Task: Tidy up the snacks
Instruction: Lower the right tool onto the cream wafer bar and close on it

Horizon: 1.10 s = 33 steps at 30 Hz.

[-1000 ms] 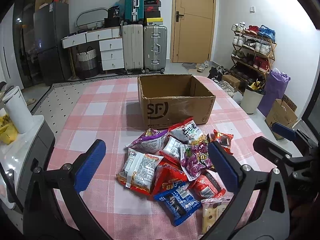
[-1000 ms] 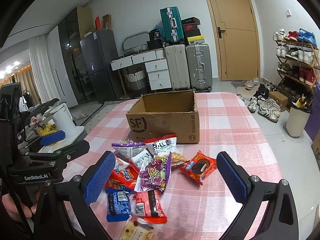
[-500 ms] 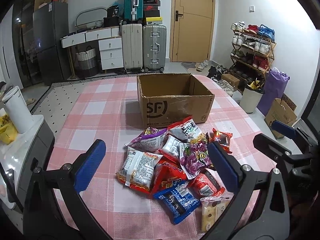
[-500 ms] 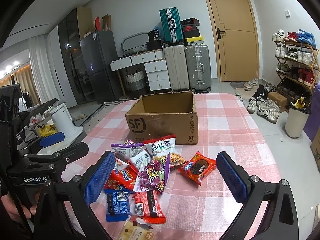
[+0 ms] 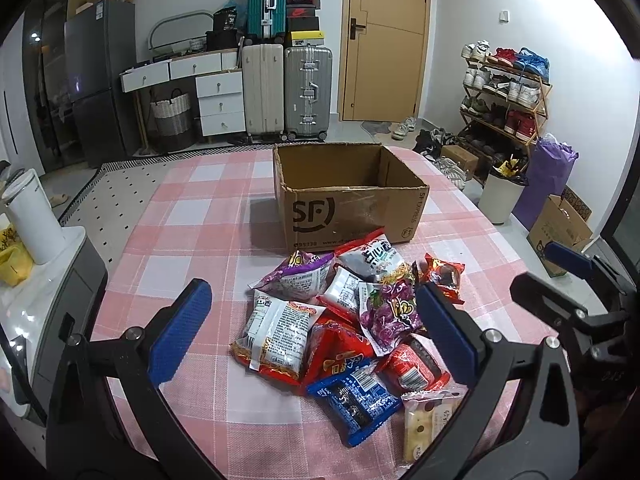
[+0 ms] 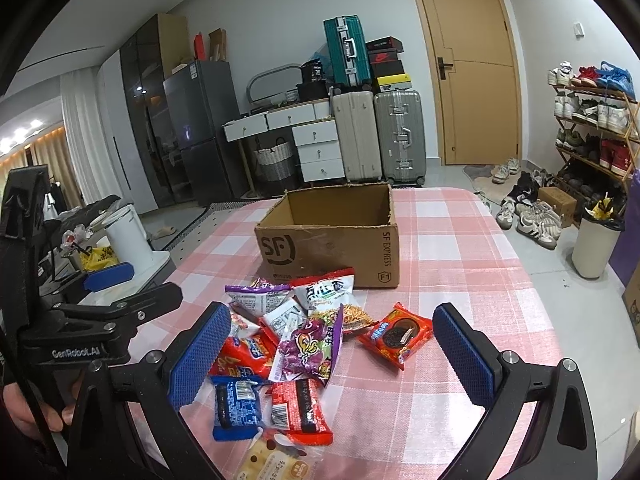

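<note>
An open cardboard box [image 5: 352,216] [image 6: 332,248] marked SF stands on the pink checked tablecloth [image 5: 192,240] [image 6: 460,280]; no snacks show inside it. In front of it lies a heap of snack packets [image 5: 344,320] [image 6: 296,344]: purple, white, red and blue ones, plus a red cookie packet [image 6: 396,336] a little to the right. My left gripper [image 5: 312,332] is open above the near side of the heap. My right gripper [image 6: 332,356] is open too, hovering over the heap, nothing between its fingers.
A white cylinder [image 5: 32,216] stands on a white unit left of the table. Suitcases [image 5: 288,92], drawers and a door are at the back. A shoe rack [image 5: 504,92], a bin [image 5: 500,196] and a purple bag stand on the right.
Both views have crept slightly; the box and packets sit a touch differently in frame. Both grippers stay open and no packet has moved.
</note>
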Motion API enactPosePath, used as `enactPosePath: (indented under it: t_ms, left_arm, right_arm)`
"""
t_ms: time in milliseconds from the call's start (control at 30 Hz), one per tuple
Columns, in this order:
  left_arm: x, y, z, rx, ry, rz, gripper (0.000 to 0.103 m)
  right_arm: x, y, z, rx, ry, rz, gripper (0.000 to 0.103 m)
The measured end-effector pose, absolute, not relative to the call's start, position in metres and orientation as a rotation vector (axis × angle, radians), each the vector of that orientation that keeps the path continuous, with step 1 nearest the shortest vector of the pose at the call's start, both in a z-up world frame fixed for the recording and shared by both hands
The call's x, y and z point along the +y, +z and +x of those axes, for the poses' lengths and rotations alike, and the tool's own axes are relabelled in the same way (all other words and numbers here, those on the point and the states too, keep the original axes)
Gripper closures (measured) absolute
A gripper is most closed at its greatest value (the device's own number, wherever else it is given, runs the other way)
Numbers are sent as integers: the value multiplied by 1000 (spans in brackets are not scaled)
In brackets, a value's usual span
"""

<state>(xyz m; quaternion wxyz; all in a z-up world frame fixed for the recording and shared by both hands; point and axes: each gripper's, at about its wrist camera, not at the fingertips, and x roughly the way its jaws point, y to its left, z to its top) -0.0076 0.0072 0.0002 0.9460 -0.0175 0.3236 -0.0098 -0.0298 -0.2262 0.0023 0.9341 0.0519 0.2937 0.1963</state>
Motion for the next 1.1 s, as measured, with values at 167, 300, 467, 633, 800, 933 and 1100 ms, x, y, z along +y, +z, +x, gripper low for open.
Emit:
enactPosePath:
  t_ms: [167,300,467,633,800,933,1100]
  left_arm:
    - [16,-3,-5,661,1,-44,1]
    - [25,-8,-4,663,11,-61,1]
    - [33,-14,-3,671,18,-70,1]
    - [37,-22,-1,687,20,-76,1]
    - [41,-29,0,702,22,-82,1]
    - [44,-35,1,710,27,-83,1]
    - [47,-39,1,721,31,-90,1]
  right_arm:
    - [-223,-8,-37,622,450,91,0]
    - [-217,-23,-46,659,500,60,0]
    - [-209,-45,-59,713,560,29,0]
    - [-201,-72,-68,789,603,-1,0]
    - [-195,-92,-76,848,637,4,0]
    - [-187,-102,-76,879,655,-6,0]
    - [-178,-113,-76,917,681,-7,0]
